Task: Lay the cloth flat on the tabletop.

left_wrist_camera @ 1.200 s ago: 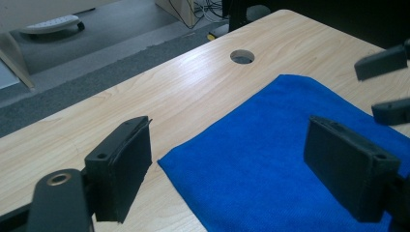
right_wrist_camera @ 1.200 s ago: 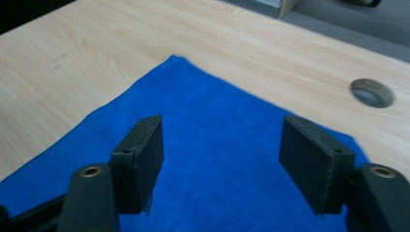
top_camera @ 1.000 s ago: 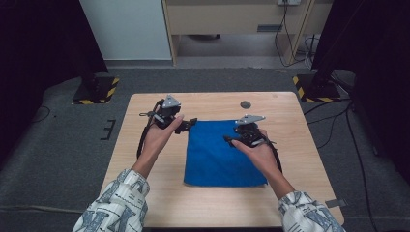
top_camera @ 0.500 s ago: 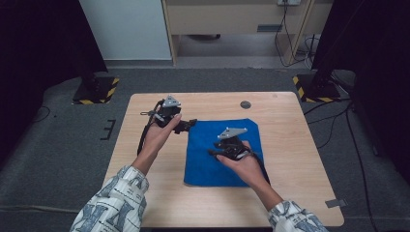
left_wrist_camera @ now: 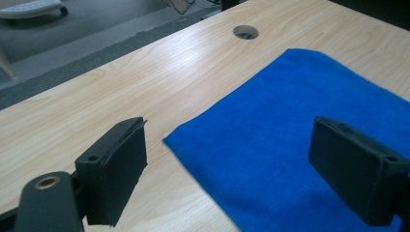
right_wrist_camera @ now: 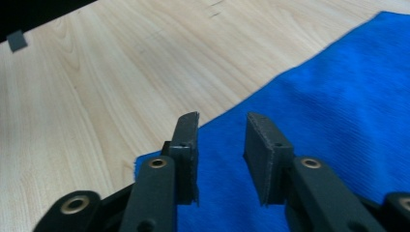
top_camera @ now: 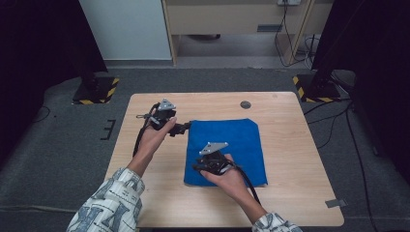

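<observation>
High view: blue cloth (top_camera: 227, 150) lying flat on the wooden table (top_camera: 290, 203), slightly right of centre, with bare wood on all four sides; the widest free strips are to the left and right, and the near edge of the cloth stops short of the table's near edge. Left gripper (top_camera: 183, 128) at the cloth's far-left corner; in the left gripper view its jaws stand wide apart, straddling that corner (left_wrist_camera: 167, 140), nothing held, pads clear of the fabric. Right gripper (top_camera: 200, 168) over the near-left part of the cloth; in the right gripper view its jaws have just been closing and now leave a narrow gap above the cloth's left edge (right_wrist_camera: 227, 113), with no fabric pinched between the pads. Cable hole (top_camera: 245, 104) in the table beyond the cloth's far edge, apart from it.
</observation>
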Tool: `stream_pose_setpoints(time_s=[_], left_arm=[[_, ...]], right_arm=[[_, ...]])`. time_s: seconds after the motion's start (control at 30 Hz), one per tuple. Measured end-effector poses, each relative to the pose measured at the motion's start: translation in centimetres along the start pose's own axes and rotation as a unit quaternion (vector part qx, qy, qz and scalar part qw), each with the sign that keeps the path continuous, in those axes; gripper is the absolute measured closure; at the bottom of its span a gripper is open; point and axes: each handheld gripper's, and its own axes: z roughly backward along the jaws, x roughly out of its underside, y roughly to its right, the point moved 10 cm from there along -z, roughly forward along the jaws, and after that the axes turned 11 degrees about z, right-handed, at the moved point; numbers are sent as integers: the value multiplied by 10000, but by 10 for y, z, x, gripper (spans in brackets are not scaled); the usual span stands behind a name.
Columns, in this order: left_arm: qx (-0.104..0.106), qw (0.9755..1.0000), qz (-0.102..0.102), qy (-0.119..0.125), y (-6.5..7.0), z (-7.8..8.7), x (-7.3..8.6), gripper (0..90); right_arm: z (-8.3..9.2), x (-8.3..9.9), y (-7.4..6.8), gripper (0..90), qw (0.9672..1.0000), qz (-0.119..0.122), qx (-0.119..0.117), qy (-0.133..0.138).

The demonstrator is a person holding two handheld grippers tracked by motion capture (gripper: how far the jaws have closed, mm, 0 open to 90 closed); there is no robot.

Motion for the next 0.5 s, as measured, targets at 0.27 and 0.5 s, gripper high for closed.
stream_pose_setpoints(time_s=[0.27,0.5], left_arm=[[-39,9998,169,6,-12,17,15,122],[-71,9999,116,87,-8,23,15,122]], right_arm=[[-8,-2,-21,664,9997,214,22,-102],[-17,3,-39,542,9993,304,-35,-204]])
